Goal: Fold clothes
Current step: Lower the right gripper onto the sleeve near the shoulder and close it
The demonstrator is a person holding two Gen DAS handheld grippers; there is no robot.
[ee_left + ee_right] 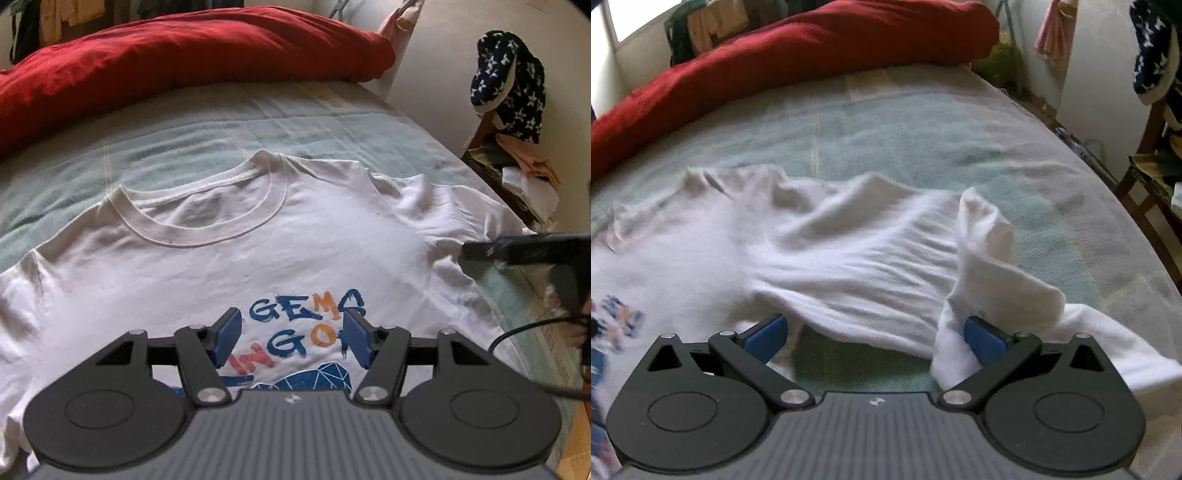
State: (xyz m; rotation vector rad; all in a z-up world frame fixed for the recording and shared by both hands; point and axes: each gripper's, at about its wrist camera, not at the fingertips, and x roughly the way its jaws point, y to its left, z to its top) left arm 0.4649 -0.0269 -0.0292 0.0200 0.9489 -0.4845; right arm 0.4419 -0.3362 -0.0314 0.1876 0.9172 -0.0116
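A: Count, please.

B: One white T-shirt (258,236), one bed (221,136) under it with a pale green cover, one red duvet (184,59) bunched along the far side. Two grippers. One dark garment with white stars (513,85) hangs by the wall on the right.

A: Shirt position?

B: Lying front-up across the bed, collar (207,229) toward the red duvet. Print in blue, orange and red on the chest; letters partly hidden behind the left gripper (291,338).

A: Left gripper state?

B: Jaws parted about midway, nothing between them, hovering over the print. I cannot tell if it touches the cloth.

A: Right gripper (875,339)?

B: Jaws spread wide. The shirt's sleeve (986,258) is rumpled and stands up in a fold; cloth lies against the right-hand pad (984,341), the other pad sits at the hem. The pads are not pinched together.

A: Cloth condition?

B: Flat and smooth at the chest, creased and lifted at that sleeve side. Right wrist view is blurred.
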